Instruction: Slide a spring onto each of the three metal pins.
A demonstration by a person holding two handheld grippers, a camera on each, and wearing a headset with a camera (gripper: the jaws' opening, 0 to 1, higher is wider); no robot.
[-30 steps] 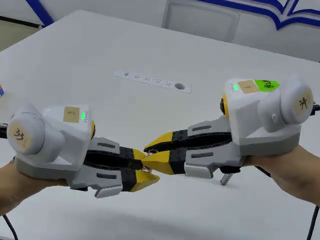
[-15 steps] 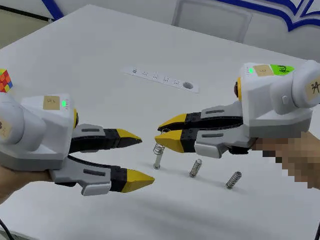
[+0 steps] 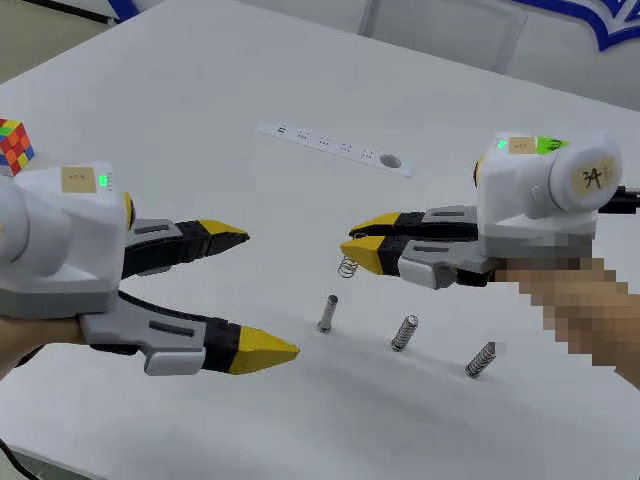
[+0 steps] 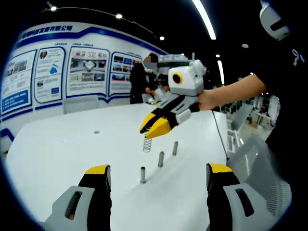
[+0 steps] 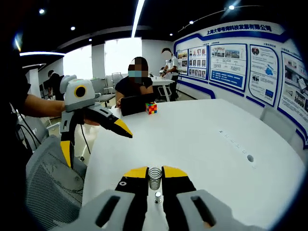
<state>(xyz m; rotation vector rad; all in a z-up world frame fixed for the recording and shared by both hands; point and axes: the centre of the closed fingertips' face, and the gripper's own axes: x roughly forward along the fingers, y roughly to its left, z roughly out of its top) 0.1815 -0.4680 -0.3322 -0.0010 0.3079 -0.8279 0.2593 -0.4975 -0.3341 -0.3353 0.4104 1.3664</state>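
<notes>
2 of 3 pins done, last spring in hand.
right gripper (image 3: 352, 240) jaws clamped on spring (image 3: 347, 267), just above bare pin (image 3: 327, 313); loaded pin (image 3: 404, 332) and end pin (image 3: 481, 359) sit right of it on desk (image 3: 200, 120); left gripper (image 3: 272, 293) jaws wide apart, left of it.

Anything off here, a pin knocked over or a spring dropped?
Nothing stands out. All three pins stand upright on the table: the middle pin and the end pin carry springs, the bare pin waits, and the right hand-held gripper holds the third spring just above it. The left hand-held gripper hangs open, touching nothing.
</notes>
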